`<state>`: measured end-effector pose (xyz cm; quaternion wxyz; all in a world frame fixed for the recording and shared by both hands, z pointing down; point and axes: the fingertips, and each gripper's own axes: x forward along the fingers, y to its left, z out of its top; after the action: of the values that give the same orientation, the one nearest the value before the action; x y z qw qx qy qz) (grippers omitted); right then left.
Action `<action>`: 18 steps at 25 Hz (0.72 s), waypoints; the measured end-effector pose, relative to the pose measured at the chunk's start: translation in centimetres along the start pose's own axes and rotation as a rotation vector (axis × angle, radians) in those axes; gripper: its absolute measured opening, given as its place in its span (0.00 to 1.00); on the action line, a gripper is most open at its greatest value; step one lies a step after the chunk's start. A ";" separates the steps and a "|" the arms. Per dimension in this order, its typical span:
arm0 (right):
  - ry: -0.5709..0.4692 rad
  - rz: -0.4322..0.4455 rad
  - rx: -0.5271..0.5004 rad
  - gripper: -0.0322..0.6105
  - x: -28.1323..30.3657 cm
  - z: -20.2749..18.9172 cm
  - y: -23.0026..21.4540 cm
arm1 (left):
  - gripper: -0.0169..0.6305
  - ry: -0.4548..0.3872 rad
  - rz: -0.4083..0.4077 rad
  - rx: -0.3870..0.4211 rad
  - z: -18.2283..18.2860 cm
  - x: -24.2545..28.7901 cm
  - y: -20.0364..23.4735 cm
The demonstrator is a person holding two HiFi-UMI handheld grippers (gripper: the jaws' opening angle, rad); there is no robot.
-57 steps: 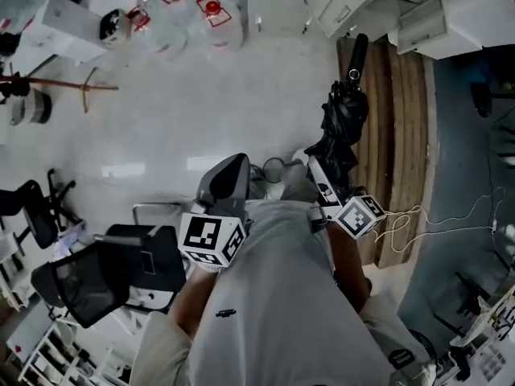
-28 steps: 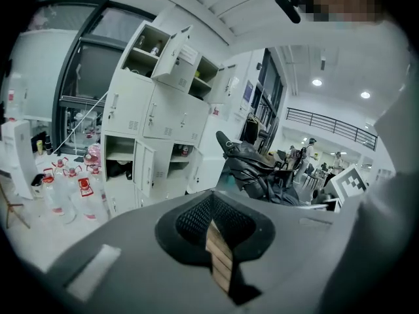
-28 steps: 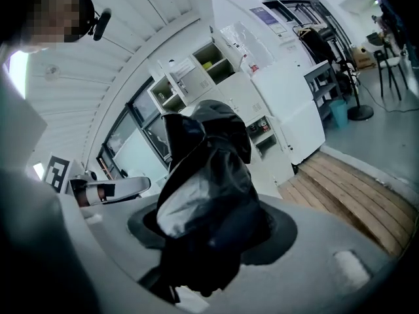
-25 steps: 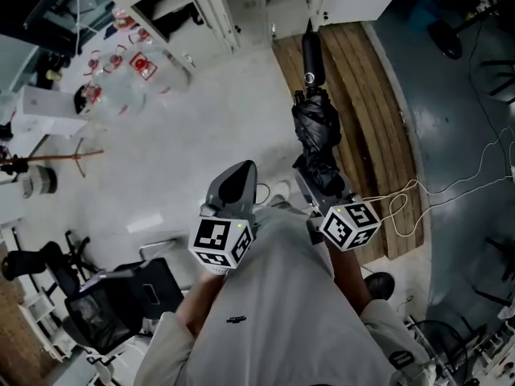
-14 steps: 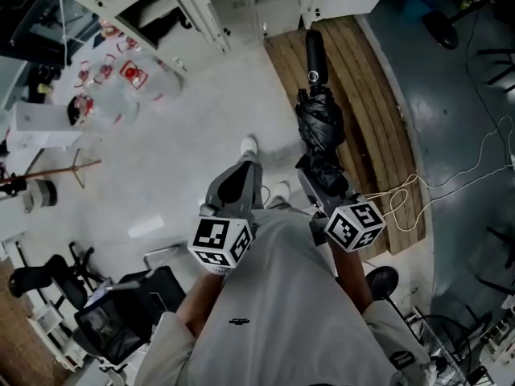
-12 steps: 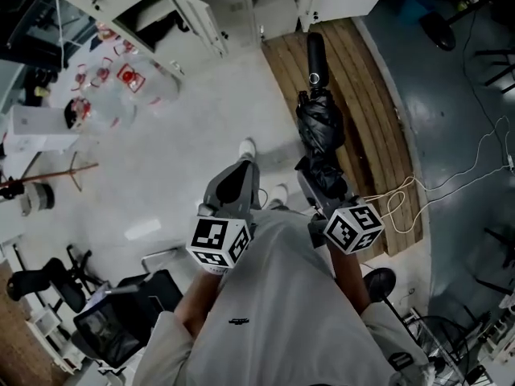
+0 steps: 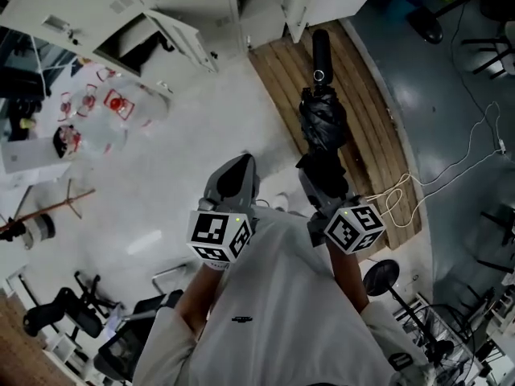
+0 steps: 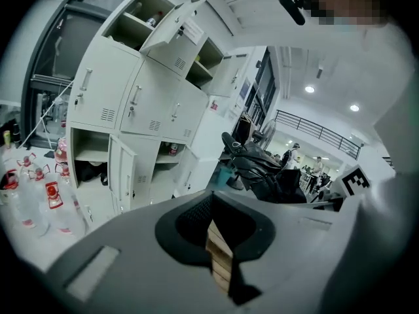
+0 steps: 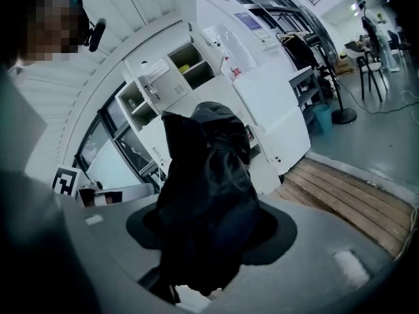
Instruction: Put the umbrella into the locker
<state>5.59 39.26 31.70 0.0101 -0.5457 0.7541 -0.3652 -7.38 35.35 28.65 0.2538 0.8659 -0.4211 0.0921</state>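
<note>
Clamping the folded black umbrella (image 7: 323, 119) in the right gripper (image 7: 315, 175), jaws closed around its bunched fabric, handle pointing ahead over the wooden pallet (image 7: 378, 135) toward the open white lockers (image 8: 134, 100). Holding the left gripper (image 7: 235, 171) alongside, jaws pinched together on nothing.
</note>
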 end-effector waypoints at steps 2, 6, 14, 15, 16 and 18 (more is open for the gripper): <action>-0.014 -0.017 0.016 0.46 1.6 1.0 0.4 | 0.05 0.002 -0.019 0.002 1.2 0.9 1.3; -0.042 -0.040 0.051 0.46 4.6 2.6 1.2 | 0.05 0.015 -0.061 0.010 3.2 2.6 3.7; -0.083 -0.093 0.053 0.46 9.1 4.4 2.2 | 0.05 0.005 -0.113 0.040 6.9 4.8 8.4; -0.092 -0.096 0.059 0.46 9.4 4.6 2.3 | 0.05 0.007 -0.115 0.045 7.1 4.9 8.9; -0.098 -0.098 0.065 0.46 9.7 4.7 2.4 | 0.05 0.009 -0.116 0.047 7.2 5.1 9.3; -0.102 -0.098 0.081 0.46 10.1 4.7 2.6 | 0.05 0.010 -0.118 0.047 7.5 5.2 9.8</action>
<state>1.35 28.71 30.62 0.0526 -0.5989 0.7098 -0.3670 -12.10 22.87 27.76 0.2404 0.8946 -0.3656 0.0911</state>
